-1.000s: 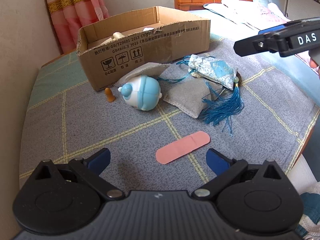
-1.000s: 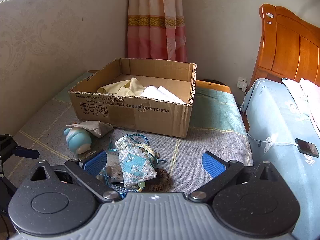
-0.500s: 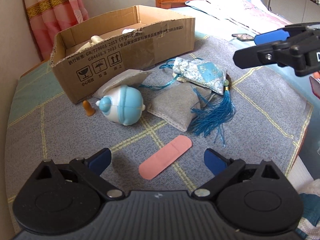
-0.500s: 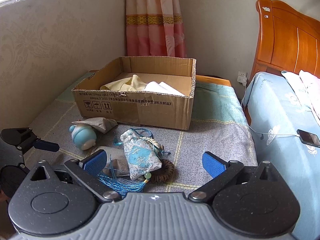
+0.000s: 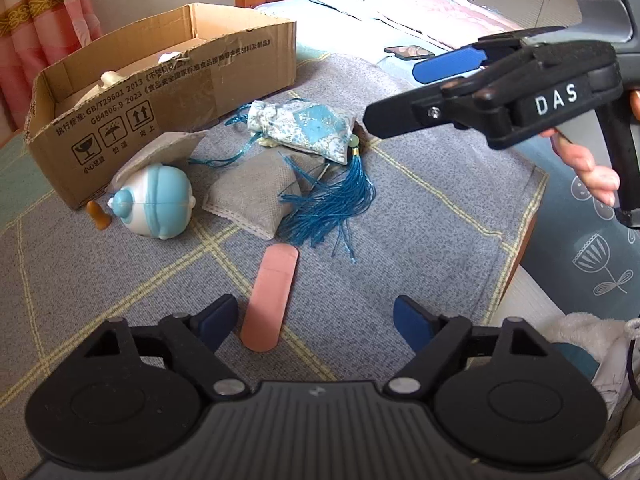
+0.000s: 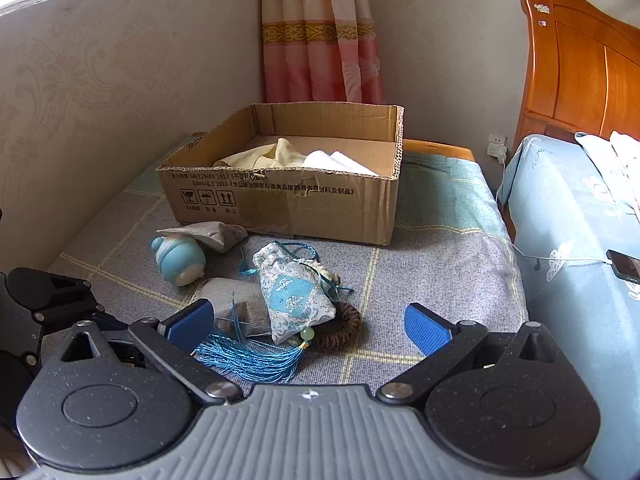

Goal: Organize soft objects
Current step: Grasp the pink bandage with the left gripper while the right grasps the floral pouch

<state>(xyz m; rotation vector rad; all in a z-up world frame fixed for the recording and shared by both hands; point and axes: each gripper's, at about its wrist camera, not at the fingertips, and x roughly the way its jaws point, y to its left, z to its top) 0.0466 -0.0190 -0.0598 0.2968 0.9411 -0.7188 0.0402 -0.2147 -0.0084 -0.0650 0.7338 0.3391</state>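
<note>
A pink plaster-shaped soft strip [image 5: 270, 300] lies on the grey checked blanket [image 5: 420, 220]. It sits between the closing jaws of my left gripper [image 5: 316, 320], close to the left finger, and neither pad touches it. Beyond it lie a grey pouch [image 5: 256, 196], a blue floral sachet [image 5: 308, 128] with a blue tassel [image 5: 332, 208], and a round blue-white toy [image 5: 154, 204]. My right gripper [image 6: 308, 324] hangs open just above the sachet [image 6: 292, 296] and tassel, holding nothing. The open cardboard box [image 6: 288, 200] behind holds pale cloths [image 6: 280, 156].
A second grey pouch [image 5: 160, 152] leans by the box, and a small brown piece [image 5: 100, 218] lies beside the toy. A brown ring [image 6: 344, 328] sits under the sachet. To the right are a bed and a phone [image 6: 626, 266]. A wall stands at left.
My left gripper has tipped down and rolled, so the pink strip now lies lengthwise between its jaws, which have narrowed. The right gripper stays open, with the sachet more central in its view.
</note>
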